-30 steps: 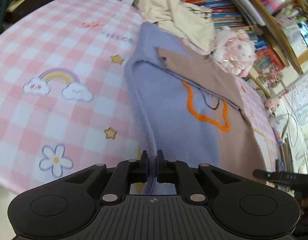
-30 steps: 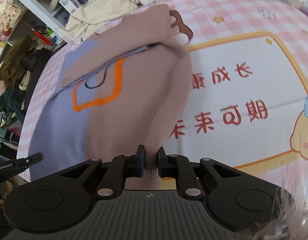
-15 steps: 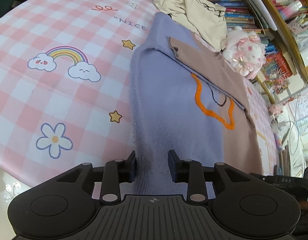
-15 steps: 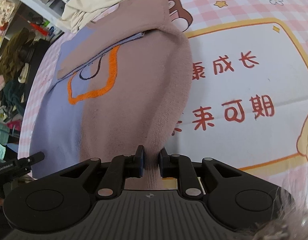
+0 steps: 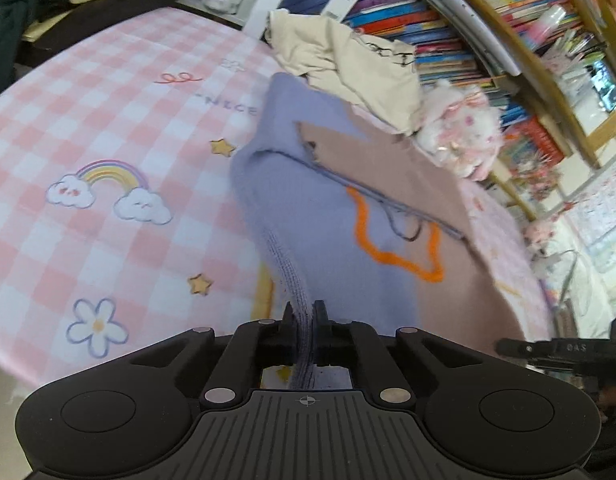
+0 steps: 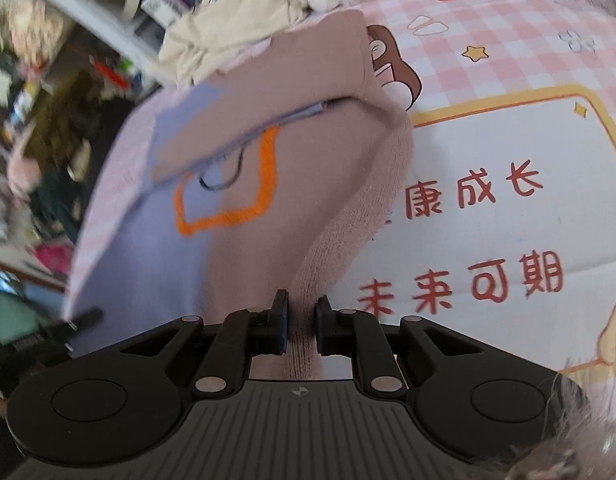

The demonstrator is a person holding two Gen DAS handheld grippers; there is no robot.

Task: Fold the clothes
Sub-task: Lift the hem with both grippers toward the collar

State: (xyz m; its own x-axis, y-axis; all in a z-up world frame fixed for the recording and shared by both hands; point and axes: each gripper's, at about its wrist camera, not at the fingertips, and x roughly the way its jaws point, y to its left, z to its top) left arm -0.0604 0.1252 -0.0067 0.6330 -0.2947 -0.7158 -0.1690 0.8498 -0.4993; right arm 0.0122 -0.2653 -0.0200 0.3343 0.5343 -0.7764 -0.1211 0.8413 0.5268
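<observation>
Reclamped since earlier, the left gripper (image 5: 303,316) pinches the sweater (image 5: 332,240) hem; the right gripper (image 6: 301,312) pinches the 6 o'clock hem too; sleeves are folded, the final fold is left.

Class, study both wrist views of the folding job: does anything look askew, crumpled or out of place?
Yes. Beyond the two-tone sweater held at its hem by the left gripper and right gripper, a cream garment lies crumpled in a heap at the mat's far edge, unfolded.
</observation>
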